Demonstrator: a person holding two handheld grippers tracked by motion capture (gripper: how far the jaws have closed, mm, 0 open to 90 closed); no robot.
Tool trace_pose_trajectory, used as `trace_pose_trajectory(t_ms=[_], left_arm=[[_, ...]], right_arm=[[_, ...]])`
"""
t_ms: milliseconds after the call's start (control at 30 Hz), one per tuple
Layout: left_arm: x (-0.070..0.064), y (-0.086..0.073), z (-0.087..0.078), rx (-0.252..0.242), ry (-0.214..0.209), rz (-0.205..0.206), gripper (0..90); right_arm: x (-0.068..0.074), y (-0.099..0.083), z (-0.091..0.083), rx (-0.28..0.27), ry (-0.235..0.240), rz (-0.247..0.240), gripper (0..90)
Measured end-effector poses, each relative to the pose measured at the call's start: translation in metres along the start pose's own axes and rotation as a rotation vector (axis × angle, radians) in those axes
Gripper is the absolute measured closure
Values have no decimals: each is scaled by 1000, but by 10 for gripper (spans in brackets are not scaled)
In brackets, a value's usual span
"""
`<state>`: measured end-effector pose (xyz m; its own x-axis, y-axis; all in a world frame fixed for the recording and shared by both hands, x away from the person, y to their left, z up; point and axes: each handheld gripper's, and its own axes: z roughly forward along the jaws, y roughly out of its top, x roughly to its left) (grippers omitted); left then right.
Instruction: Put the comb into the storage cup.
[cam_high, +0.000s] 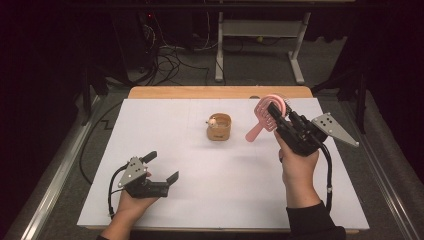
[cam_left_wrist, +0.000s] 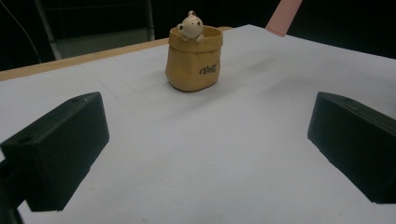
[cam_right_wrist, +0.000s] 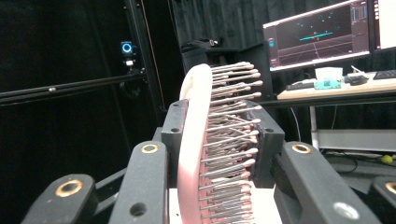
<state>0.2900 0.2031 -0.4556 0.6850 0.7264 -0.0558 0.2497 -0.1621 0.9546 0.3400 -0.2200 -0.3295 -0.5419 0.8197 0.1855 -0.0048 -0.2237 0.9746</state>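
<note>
A pink hairbrush (cam_high: 264, 116) hangs above the right half of the white table, handle pointing down to the left. My right gripper (cam_high: 276, 113) is shut on its head; in the right gripper view the brush (cam_right_wrist: 196, 140) stands on edge between the jaws, bristles to the right. A small tan pouch (cam_high: 219, 127) with a little bear figure (cam_high: 212, 121) at its rim stands upright near the table's middle. My left gripper (cam_high: 161, 166) rests open at the front left, empty. From it the pouch (cam_left_wrist: 194, 58) stands ahead, and the brush handle tip (cam_left_wrist: 284, 16) shows at top right.
The white sheet (cam_high: 200, 185) covers the table, with a wooden edge (cam_high: 220, 92) at the back. Beyond it are a desk frame (cam_high: 260, 45) and cables on the floor. Monitors (cam_right_wrist: 317, 37) on a desk appear in the right gripper view.
</note>
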Motion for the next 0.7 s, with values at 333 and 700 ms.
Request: trace_pose_trajectory(t_ms=[333, 700], left_arm=[[-1, -1, 1, 1, -6, -3, 0], [-1, -1, 1, 0, -1, 1, 0]], right_arm=[[1, 6, 14, -20, 4, -3, 668], [7, 13, 29, -19, 14, -22, 668]])
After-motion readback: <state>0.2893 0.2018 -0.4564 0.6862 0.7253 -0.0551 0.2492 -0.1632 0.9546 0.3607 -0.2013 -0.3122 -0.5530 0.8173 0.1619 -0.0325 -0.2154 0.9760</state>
